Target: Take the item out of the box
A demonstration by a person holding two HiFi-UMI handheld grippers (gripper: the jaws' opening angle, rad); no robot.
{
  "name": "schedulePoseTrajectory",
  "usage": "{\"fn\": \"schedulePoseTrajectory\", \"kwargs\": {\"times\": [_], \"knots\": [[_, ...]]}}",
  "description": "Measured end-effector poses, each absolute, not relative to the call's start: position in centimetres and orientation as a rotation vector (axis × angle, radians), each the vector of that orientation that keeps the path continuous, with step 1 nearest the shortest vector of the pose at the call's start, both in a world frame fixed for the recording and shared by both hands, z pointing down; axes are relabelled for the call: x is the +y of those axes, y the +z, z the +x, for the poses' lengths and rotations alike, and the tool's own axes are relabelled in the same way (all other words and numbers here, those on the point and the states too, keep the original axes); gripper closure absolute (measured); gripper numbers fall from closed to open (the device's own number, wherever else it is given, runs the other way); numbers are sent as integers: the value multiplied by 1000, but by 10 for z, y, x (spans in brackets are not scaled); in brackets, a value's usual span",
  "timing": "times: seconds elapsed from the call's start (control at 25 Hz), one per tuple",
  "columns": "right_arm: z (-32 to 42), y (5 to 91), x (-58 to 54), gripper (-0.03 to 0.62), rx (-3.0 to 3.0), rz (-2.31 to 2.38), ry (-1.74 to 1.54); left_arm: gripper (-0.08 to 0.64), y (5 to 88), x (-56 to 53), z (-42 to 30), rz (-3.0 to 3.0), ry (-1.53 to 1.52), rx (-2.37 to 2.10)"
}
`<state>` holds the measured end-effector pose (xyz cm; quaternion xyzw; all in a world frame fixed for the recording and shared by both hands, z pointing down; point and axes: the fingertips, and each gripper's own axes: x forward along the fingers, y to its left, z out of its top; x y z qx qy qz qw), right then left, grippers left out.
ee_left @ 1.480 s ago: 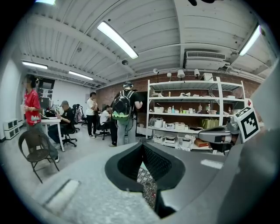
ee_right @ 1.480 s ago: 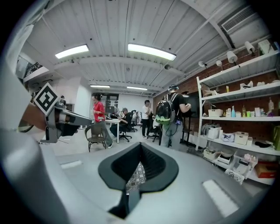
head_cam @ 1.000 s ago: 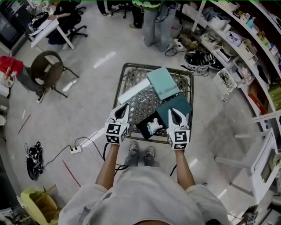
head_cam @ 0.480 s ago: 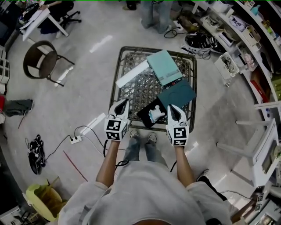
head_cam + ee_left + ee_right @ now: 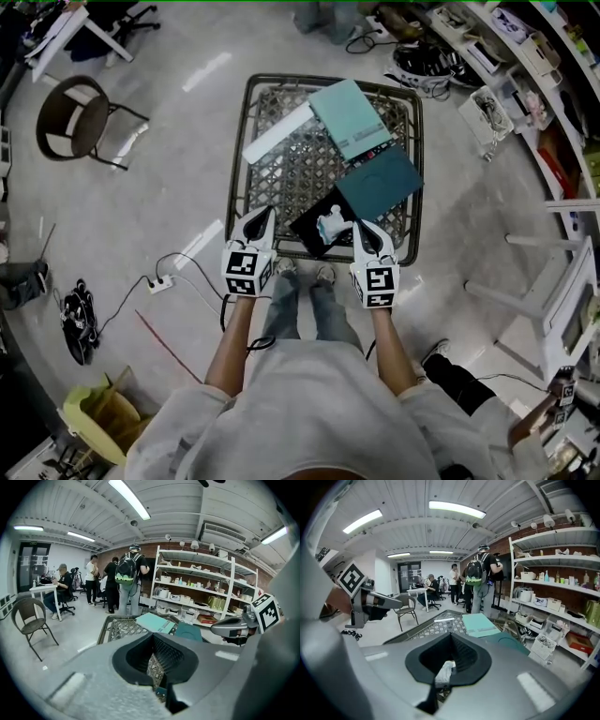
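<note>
A small white item lies on a black insert at the near edge of the metal lattice table. A dark teal box lies just beyond it, and a light teal lid farther back. My right gripper is shut and empty, its tip just right of the white item and apart from it. In the right gripper view the item shows through the hollow of the shut jaws. My left gripper is shut and empty at the table's near left edge.
A long white strip lies on the table's far left. Shelving with bins runs along the right. A round chair stands at the left, and cables with a power strip lie on the floor. People stand beyond the table.
Both grippers have drawn back toward the table's near edge, and the view has shifted so the table sits higher. The white item stays on the black insert.
</note>
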<state>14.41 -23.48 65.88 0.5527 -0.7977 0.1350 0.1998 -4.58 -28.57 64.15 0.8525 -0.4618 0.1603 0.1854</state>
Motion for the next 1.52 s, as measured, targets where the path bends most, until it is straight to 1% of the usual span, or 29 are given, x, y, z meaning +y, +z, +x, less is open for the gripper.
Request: {"fn": "schedulePoseTrajectory", "kwargs": {"times": [0.24, 0.64, 1.0, 1.08, 1.2, 1.28, 1.52], "knots": [[132, 683, -223, 591, -2196, 1443, 357, 555, 661, -280, -46, 2383, 465, -1273], [111, 727, -202, 592, -2104, 1135, 183, 555, 669, -284, -51, 2387, 480, -1267], [109, 755, -194, 584, -2064, 963, 170, 555, 673, -283, -54, 2370, 481, -1269], [107, 762, -191, 506, -2068, 932, 204, 555, 673, -282, -54, 2369, 478, -1271], [105, 770, -188, 412, -2073, 902, 274, 555, 672, -282, -55, 2367, 480, -1272], [103, 776, -186, 361, -2074, 890, 335, 554, 673, -281, -55, 2365, 480, -1273], [103, 783, -183, 269, -2075, 889, 471, 555, 674, -278, -56, 2361, 478, -1275]]}}
